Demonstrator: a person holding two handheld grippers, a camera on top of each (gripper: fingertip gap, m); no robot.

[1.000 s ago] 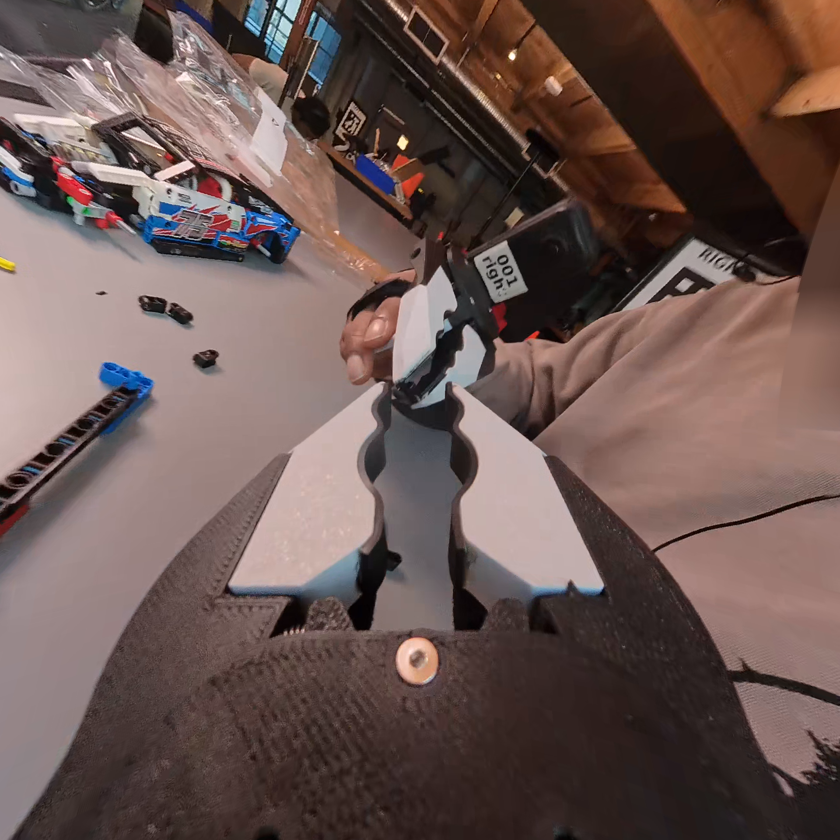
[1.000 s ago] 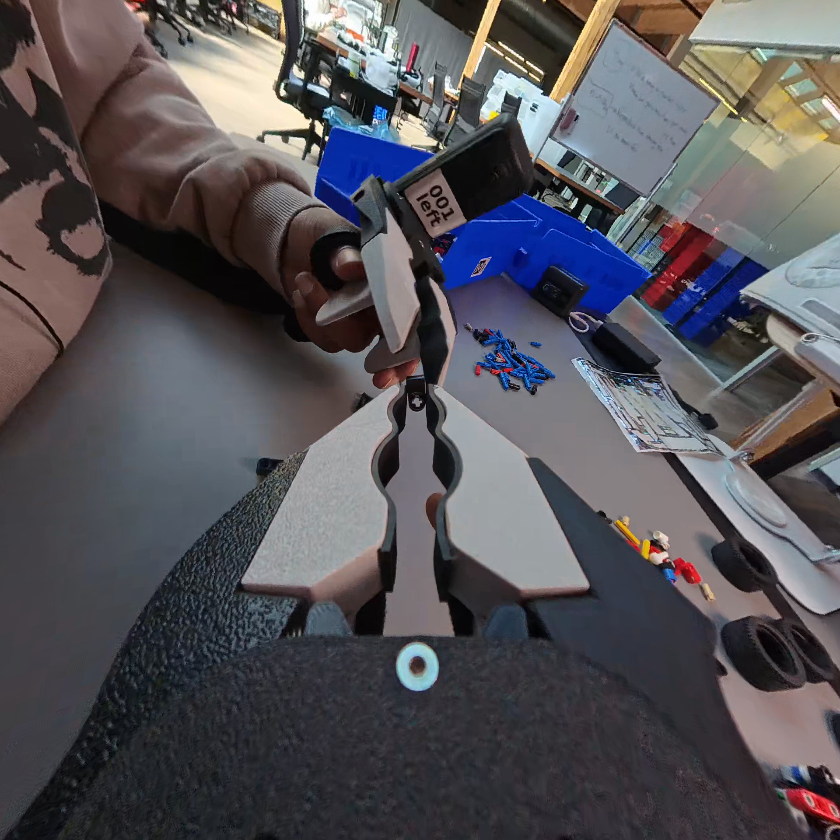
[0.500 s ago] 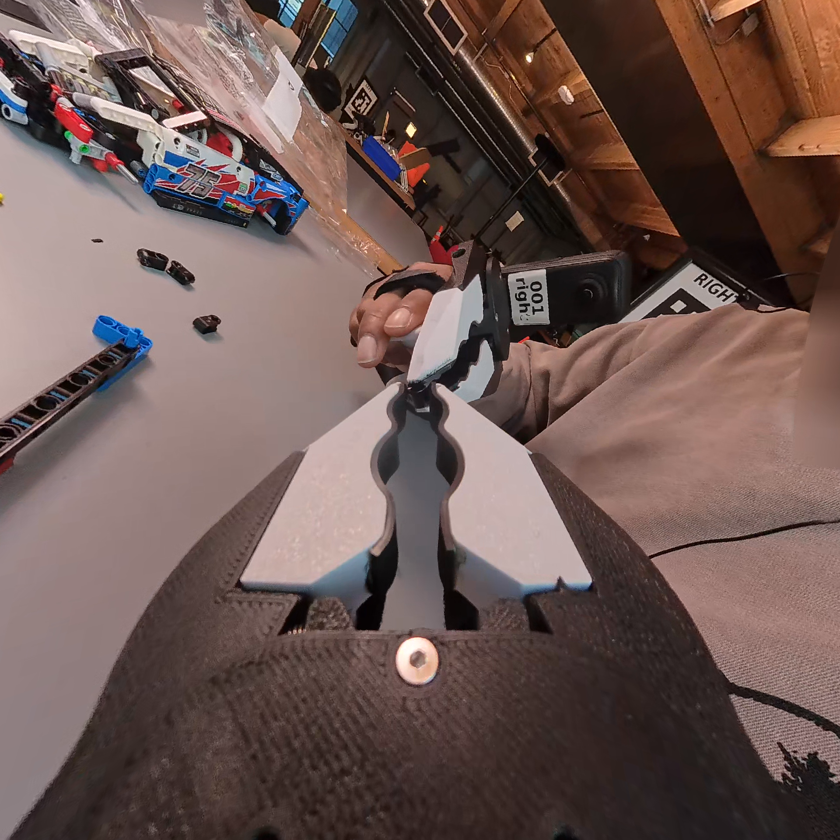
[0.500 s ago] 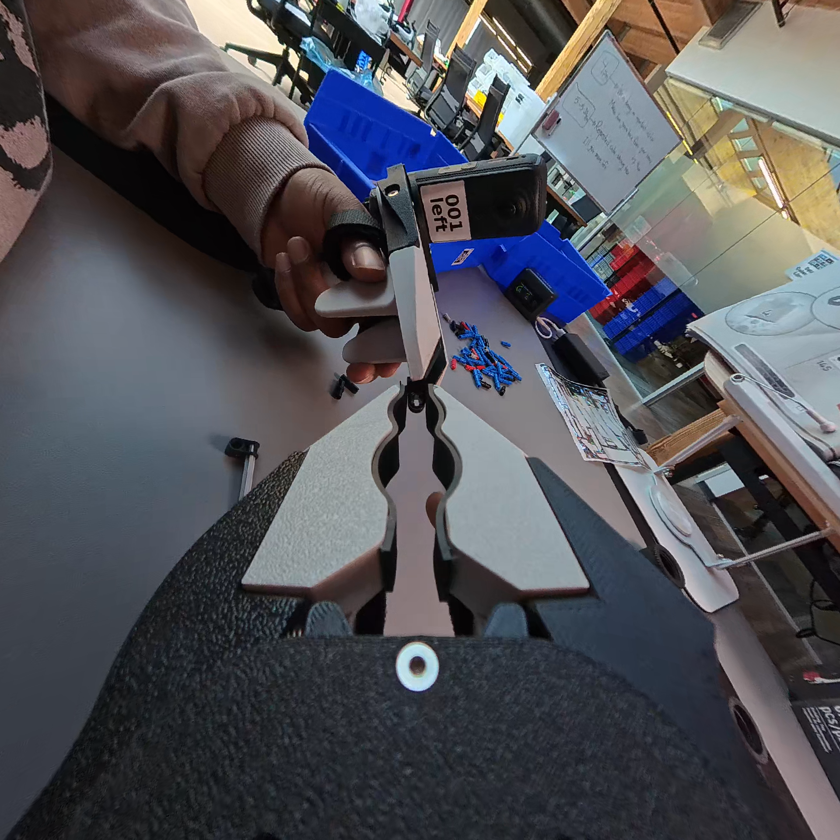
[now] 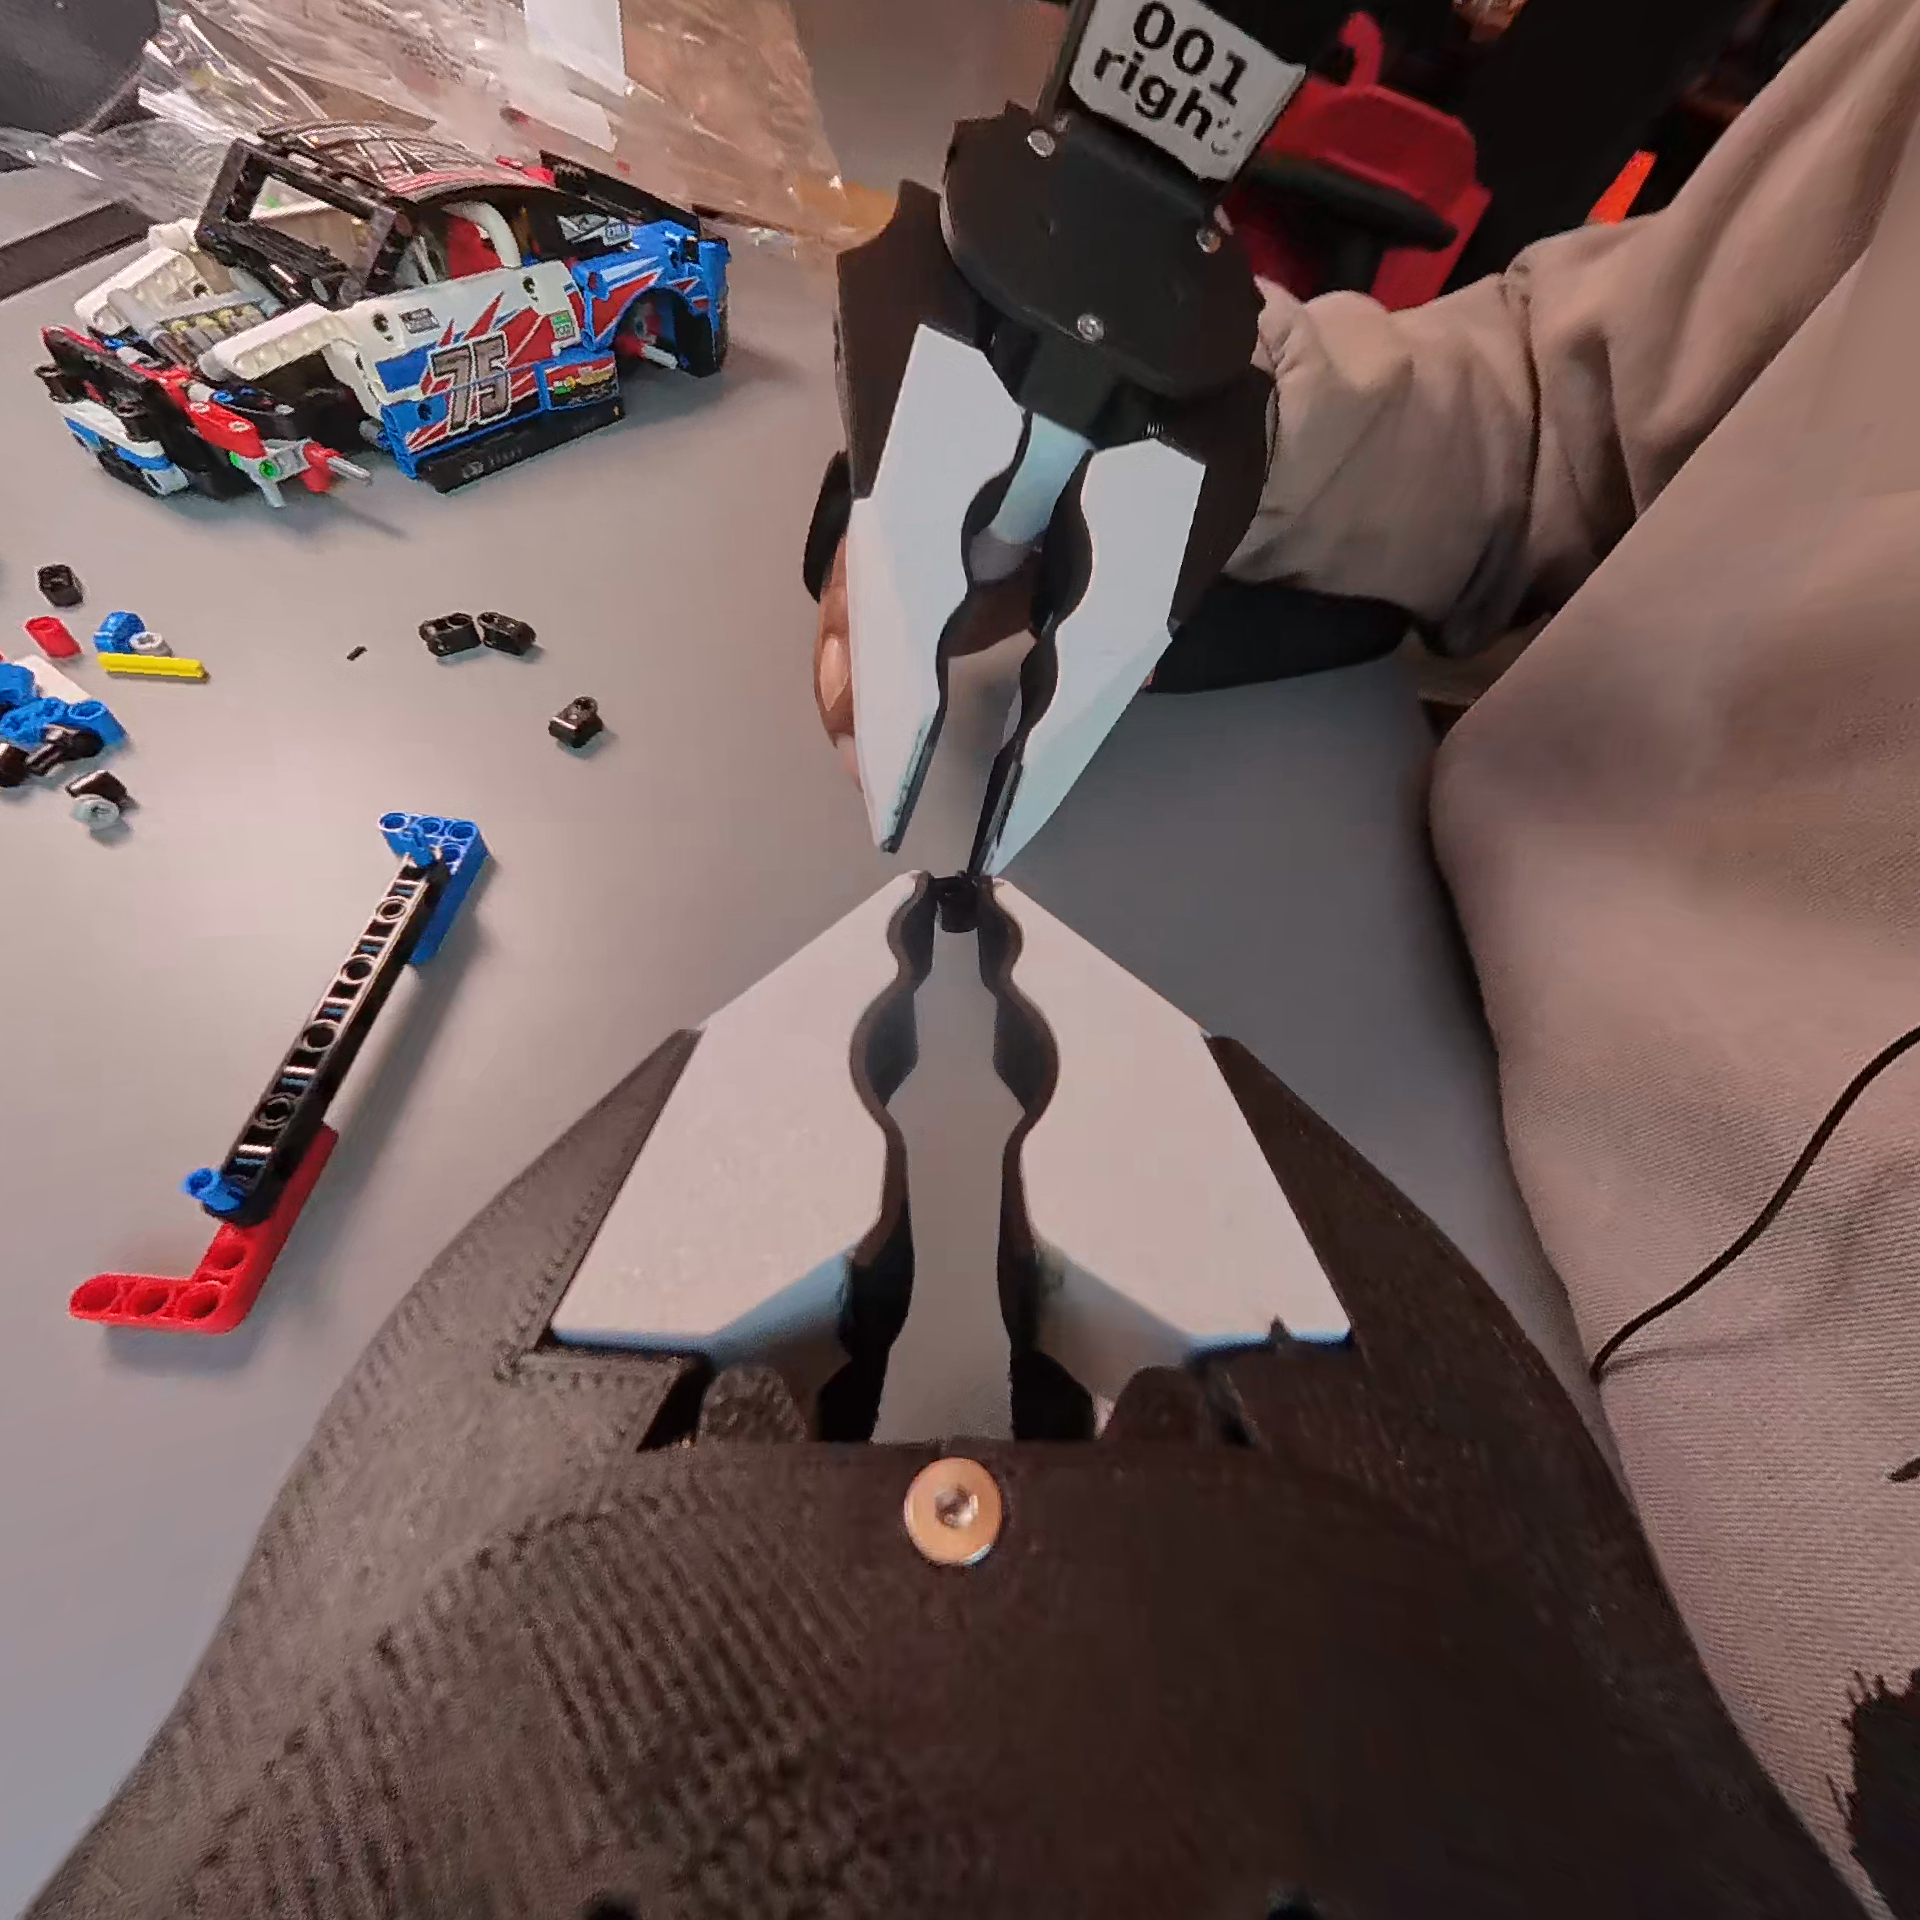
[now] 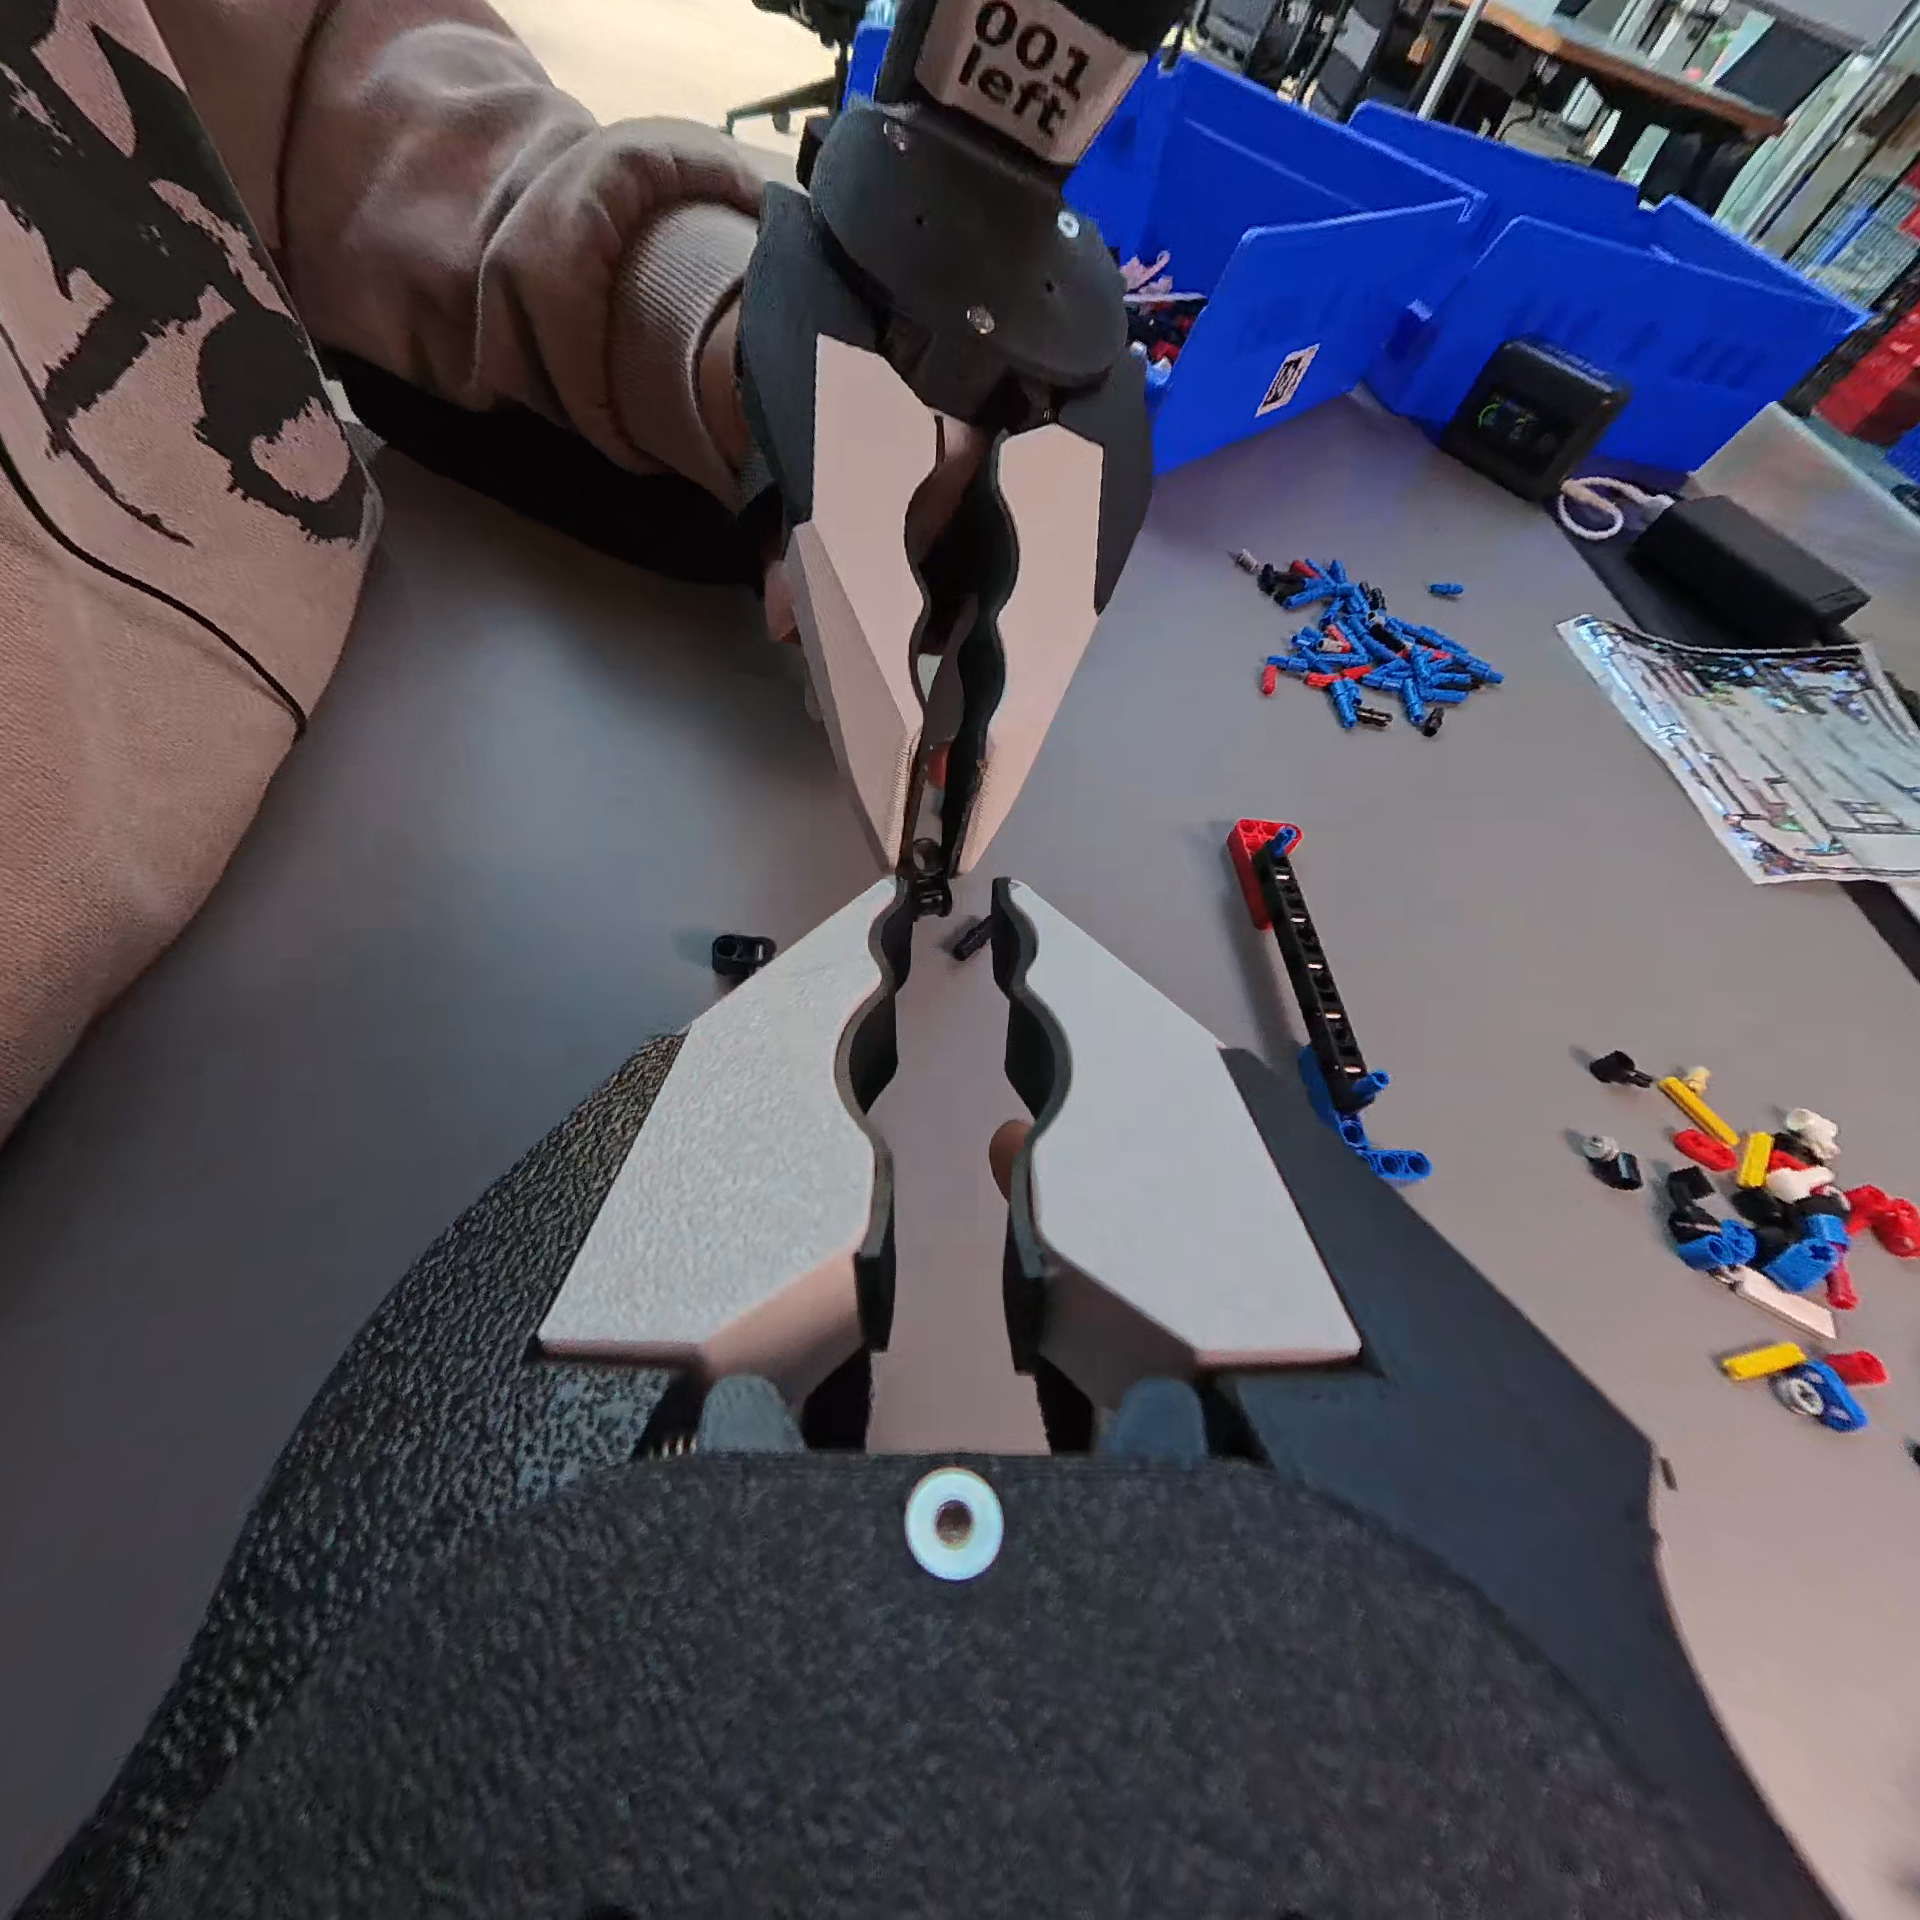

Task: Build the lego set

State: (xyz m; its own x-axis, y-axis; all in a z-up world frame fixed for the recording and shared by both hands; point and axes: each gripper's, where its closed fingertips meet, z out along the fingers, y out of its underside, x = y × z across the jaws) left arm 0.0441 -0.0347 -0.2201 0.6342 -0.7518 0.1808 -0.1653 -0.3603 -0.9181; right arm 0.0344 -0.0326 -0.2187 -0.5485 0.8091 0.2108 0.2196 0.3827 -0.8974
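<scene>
My left gripper [image 5: 954, 889] is shut on a small black lego piece [image 5: 954, 904] at its fingertips, just above the grey table [image 5: 644, 831]. My right gripper [image 6: 948, 896] faces it tip to tip with its jaws apart and empty. In the left wrist view the right gripper [image 5: 935, 854] comes down from above, one tip touching the black piece. In the right wrist view the left gripper [image 6: 928, 857] pinches the black piece [image 6: 928, 889] against my left finger. A small black pin [image 6: 971, 935] shows between my right fingertips.
A lego race car [image 5: 416, 343] stands at the back left. A black beam with blue and red ends [image 5: 322, 1049] lies left of the grippers. Loose pieces [image 6: 1766, 1216], a pile of blue pins [image 6: 1371, 655], a booklet [image 6: 1766, 748] and blue bins [image 6: 1351, 291] are nearby. Both grippers' tips are close together, under 4 cm apart. The lego race car [image 5: 416, 343] is about equally far from each gripper, around 30 cm.
The right gripper was shut on the small piece and has opened. Both grippers have tipped down toward the table, and the left gripper still holds the black piece.
</scene>
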